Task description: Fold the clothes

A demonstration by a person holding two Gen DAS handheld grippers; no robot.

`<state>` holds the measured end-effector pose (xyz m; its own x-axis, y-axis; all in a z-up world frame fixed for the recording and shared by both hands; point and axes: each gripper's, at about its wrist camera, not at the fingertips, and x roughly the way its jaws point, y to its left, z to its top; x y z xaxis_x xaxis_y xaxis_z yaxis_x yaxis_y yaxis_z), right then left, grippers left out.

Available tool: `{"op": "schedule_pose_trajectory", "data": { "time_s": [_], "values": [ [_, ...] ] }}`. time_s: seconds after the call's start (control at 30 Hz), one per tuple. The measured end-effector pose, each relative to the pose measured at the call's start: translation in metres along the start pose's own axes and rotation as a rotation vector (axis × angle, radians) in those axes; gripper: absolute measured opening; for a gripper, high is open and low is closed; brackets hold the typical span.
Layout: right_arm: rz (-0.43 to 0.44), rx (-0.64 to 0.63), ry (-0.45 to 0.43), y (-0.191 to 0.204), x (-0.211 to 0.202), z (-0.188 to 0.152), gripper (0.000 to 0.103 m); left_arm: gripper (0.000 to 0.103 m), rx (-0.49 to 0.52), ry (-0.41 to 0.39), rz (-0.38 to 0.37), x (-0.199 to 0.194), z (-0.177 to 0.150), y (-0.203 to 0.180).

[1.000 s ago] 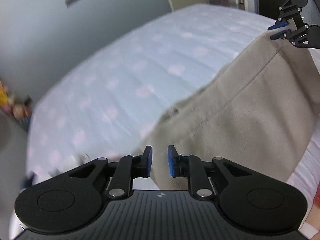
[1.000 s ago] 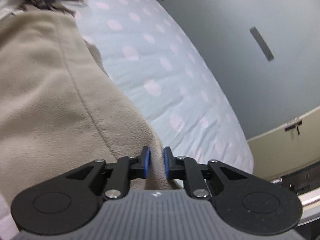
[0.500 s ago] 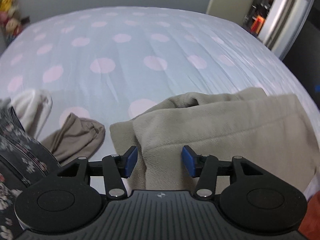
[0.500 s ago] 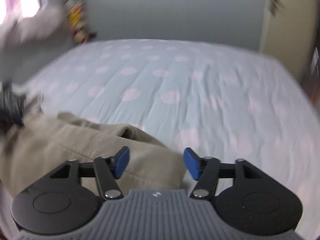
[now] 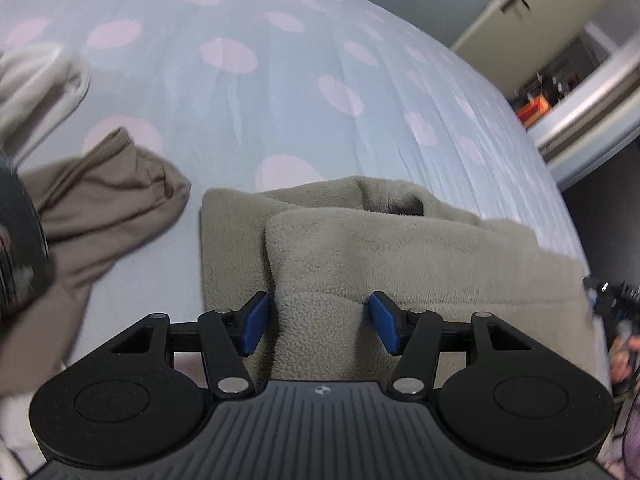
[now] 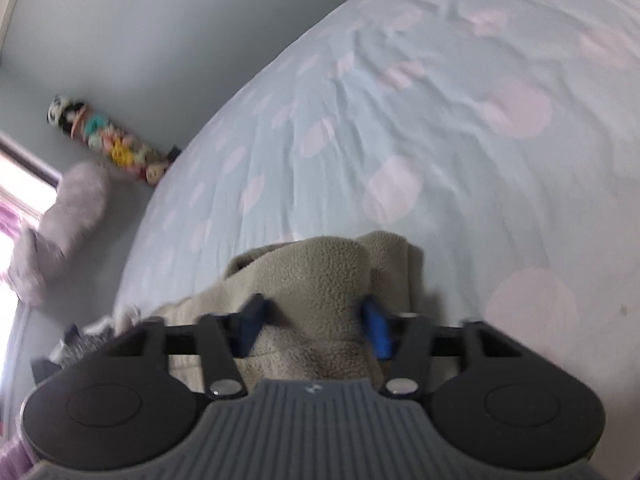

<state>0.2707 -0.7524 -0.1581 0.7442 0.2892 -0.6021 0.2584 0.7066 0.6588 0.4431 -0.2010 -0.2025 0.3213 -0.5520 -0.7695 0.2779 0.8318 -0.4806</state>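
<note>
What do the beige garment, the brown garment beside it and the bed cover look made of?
Beige garment: looks like fleece, with a matte, nubby pile and thick soft folds. Brown garment: seems a thinner, smooth knit, with limp creases and a slight sheen. Bed cover: likely woven cotton, matte, finely wrinkled, with printed pink dots.

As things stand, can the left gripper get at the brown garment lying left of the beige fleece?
Probably yes: the brown garment lies uncovered on the bedsheet, and the left gripper, closing slightly, only straddles the beige fleece.
</note>
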Motion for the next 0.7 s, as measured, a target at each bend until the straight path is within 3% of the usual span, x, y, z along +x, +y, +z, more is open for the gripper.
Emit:
{"op": "schedule_pose_trajectory", "data": {
  "time_s": [0.07, 0.2, 0.53, 0.7],
  "values": [
    [-0.002, 0.0, -0.014, 0.002, -0.003, -0.003, 0.036, 0.041, -0.005, -0.025, -0.007, -0.004, -0.004, -0.003],
    [0.024, -0.034, -0.08, 0.018, -0.027, -0.009, 0.026, 0.02, 0.034, -0.107, 0.013, -0.025, -0.011, -0.017],
    [0.05, -0.28, -0.252, 0.11, -0.118, -0.04, 0.018, 0.015, 0.26, -0.37, 0.073, -0.126, -0.049, -0.092],
    [0.075, -0.352, -0.34, 0.134, -0.156, -0.043, 0.017, 0.015, 0.304, -0.491, 0.081, -0.172, -0.058, -0.109]
  ]
}}
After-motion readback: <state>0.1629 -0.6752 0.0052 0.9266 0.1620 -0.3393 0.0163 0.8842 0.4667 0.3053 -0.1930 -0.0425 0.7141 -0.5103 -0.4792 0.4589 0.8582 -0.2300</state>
